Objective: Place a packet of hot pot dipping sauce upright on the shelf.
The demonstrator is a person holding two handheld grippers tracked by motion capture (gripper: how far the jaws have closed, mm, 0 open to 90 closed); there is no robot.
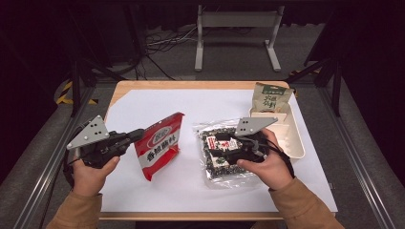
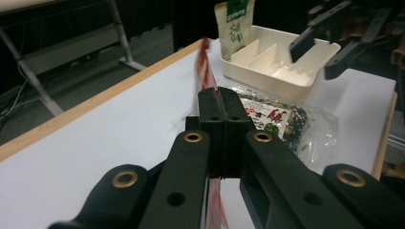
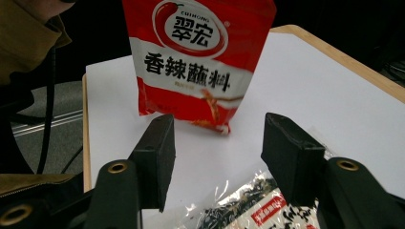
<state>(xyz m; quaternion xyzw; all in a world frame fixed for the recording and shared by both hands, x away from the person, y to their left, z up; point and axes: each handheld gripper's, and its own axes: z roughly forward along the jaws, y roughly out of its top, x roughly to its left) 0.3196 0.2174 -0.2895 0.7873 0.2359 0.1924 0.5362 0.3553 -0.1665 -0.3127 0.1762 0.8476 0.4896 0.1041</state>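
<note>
A red and white seasoning packet (image 1: pixel 160 145) stands tilted left of the table's middle, and my left gripper (image 1: pixel 137 135) is shut on its left edge. In the left gripper view the closed jaws (image 2: pixel 220 98) pinch the packet (image 2: pixel 206 64), seen edge-on. My right gripper (image 1: pixel 217 148) hovers open just over a clear packet of dark flakes (image 1: pixel 216 164) lying flat at centre right. In the right gripper view the open gripper (image 3: pixel 217 143) has the red packet (image 3: pixel 200 62) beyond it and the clear packet (image 3: pixel 267 210) below.
A white divided tray (image 1: pixel 292 138) sits at the table's right, with a green snack packet (image 1: pixel 271 98) standing at its far end. White paper (image 1: pixel 200 102) covers the wooden table. A metal stand is on the floor behind.
</note>
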